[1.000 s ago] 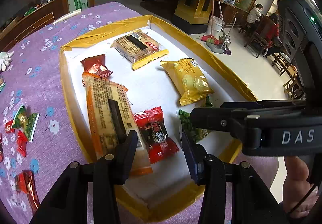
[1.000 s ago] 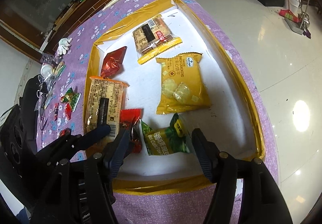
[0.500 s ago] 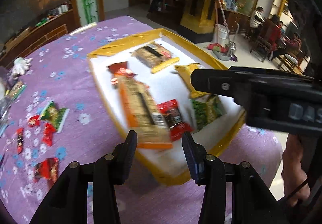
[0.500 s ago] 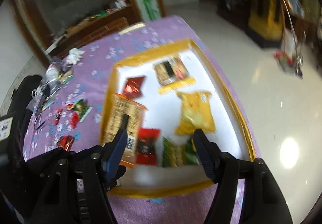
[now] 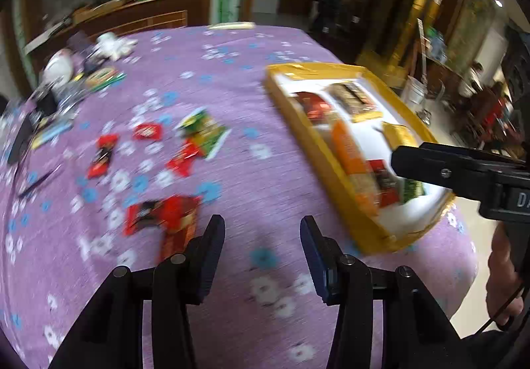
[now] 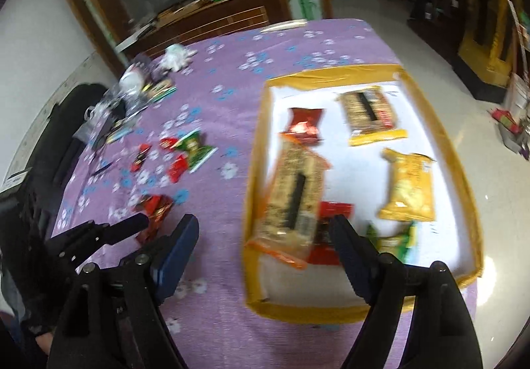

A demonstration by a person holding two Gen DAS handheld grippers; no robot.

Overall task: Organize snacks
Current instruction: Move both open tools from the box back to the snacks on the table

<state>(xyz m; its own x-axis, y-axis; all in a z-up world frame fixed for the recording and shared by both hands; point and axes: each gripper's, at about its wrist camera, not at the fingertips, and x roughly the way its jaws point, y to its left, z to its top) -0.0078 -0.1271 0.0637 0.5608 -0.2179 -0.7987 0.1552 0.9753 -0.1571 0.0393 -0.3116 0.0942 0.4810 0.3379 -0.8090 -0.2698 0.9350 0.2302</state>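
Snacks [image 5: 162, 219] scattered on tabletop [image 5: 258, 176]; left hand-held gripper [image 5: 261, 251] open, empty; right hand-held gripper [image 6: 265, 243] opening, empty. Nearest red packet best straddled squarely before closing.

Both claws swung off the tray [image 6: 440, 137]; left claw [image 5: 261, 249] moved beside red packets [image 5: 165, 216]; right claw [image 6: 265, 236] was opening, empty.
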